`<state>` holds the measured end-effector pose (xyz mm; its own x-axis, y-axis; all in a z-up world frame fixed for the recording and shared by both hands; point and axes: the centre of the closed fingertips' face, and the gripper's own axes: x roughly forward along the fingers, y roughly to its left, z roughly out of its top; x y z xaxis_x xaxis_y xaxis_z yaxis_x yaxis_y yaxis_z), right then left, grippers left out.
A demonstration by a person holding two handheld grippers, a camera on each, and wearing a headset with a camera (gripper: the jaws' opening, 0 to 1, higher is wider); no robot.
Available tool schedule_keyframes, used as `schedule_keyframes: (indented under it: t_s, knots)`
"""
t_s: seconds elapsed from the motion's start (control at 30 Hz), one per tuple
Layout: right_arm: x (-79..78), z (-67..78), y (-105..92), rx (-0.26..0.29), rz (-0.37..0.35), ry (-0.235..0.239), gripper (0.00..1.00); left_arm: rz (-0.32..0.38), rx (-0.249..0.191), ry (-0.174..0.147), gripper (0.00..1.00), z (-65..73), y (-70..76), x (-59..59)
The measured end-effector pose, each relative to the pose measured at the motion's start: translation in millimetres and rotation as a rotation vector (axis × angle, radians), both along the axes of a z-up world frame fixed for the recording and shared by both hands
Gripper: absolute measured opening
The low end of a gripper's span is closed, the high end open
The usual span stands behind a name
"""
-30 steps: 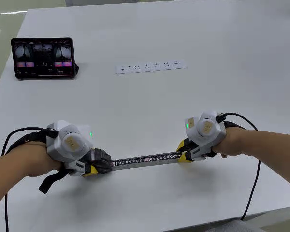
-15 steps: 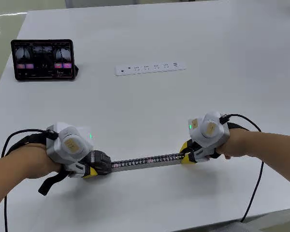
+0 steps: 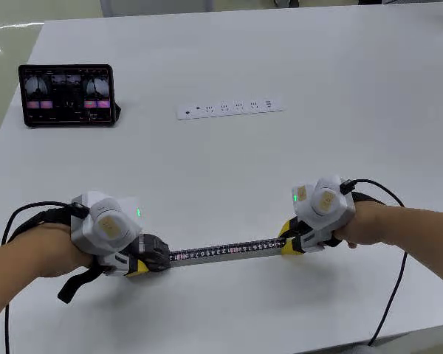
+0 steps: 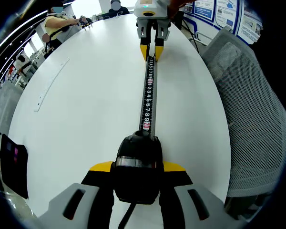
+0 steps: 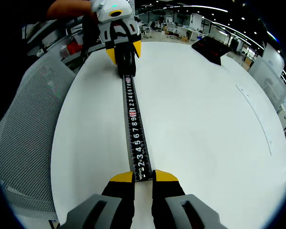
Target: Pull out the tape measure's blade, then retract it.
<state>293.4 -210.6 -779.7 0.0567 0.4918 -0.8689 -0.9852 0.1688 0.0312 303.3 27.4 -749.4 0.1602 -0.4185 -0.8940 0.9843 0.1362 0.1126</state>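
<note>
Item: tape measure, black case [image 4: 137, 164], on a white table [image 3: 280, 59].
Left gripper [image 3: 142, 262]: jaws clamped on the case, one yellow fingertip [image 4: 102, 167] on either flank.
Blade [image 5: 135, 129]: drawn from the case's mouth, lying flat and straight away from the case.
Right gripper [image 5: 143, 177]: jaws pinched on the blade's tip, at the end farthest from the case.
Handling, as judged: keep the case pinned low and pull in line with the blade, without twist or lift. For retraction, walk the tip back toward the case under grip, not let go to snap.
</note>
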Motion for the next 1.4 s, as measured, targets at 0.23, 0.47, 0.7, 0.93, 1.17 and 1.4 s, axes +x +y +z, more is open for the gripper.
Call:
schedule_keyframes:
  t_s: [0.23, 0.47, 0.7, 0.93, 1.17, 1.4]
  knots:
    - [0.4, -0.1, -2.7, -0.001, 0.000, 0.001, 0.09, 0.000, 0.000, 0.001, 0.31, 0.0, 0.3, -0.1]
    - [1.2, 0.5, -5.8, 0.000, -0.004, 0.002, 0.09, 0.001, 0.000, 0.001, 0.31, 0.5, 0.3, 0.0]
    - [1.2, 0.7, -9.7, -0.002, -0.011, 0.003, 0.09, 0.002, 0.000, 0.001, 0.31, 1.0, 0.5, 0.1]
    - [1.1, 0.7, -11.5, 0.000, -0.018, 0.002, 0.09, 0.002, 0.000, 0.000, 0.32, 0.9, 0.4, 0.3]
    - [1.0, 0.7, -10.0, -0.023, -0.002, -0.004, 0.10, 0.011, -0.011, 0.005, 0.32, 0.9, 0.1, 1.1]
    - [1.9, 0.4, -10.0, -0.035, 0.002, -0.013, 0.11, 0.009, -0.011, -0.002, 0.33, 0.3, -0.9, 2.4]
